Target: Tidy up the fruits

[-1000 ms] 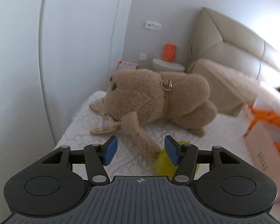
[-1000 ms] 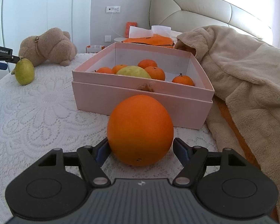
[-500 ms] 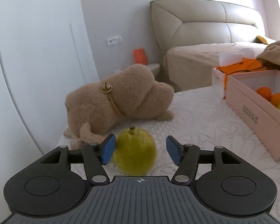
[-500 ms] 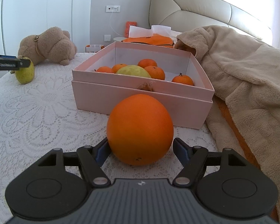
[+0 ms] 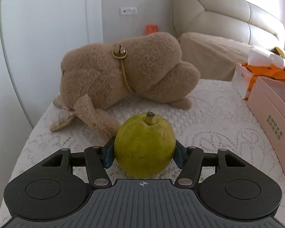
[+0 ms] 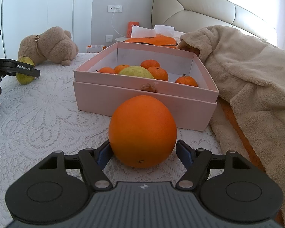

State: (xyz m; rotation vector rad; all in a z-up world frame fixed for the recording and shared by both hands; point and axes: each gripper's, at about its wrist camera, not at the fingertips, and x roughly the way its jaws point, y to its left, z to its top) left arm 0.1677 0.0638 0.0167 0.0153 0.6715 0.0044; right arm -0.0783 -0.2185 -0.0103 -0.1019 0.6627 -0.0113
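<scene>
A green guava [image 5: 144, 146] stands on the white lace cover, stem up, between the fingers of my left gripper [image 5: 143, 153]. The blue pads sit at its two sides, open around it. It also shows in the right wrist view [image 6: 25, 70] behind my left gripper's finger. A large orange [image 6: 142, 131] rests on the lace between the fingers of my right gripper [image 6: 143, 153], which is open with small gaps each side. Just beyond it stands a pink box [image 6: 142, 98] holding several small oranges and a green fruit [image 6: 136, 71].
A tan plush toy [image 5: 123, 72] lies right behind the guava; it also shows in the right wrist view [image 6: 49, 45]. A beige fleece robe [image 6: 247, 72] lies right of the box. The pink box's side [image 5: 271, 117] is at the left view's right edge.
My left gripper has swung onto the guava and moved in until the fruit sits between its pads. My right gripper and the orange have stayed put.
</scene>
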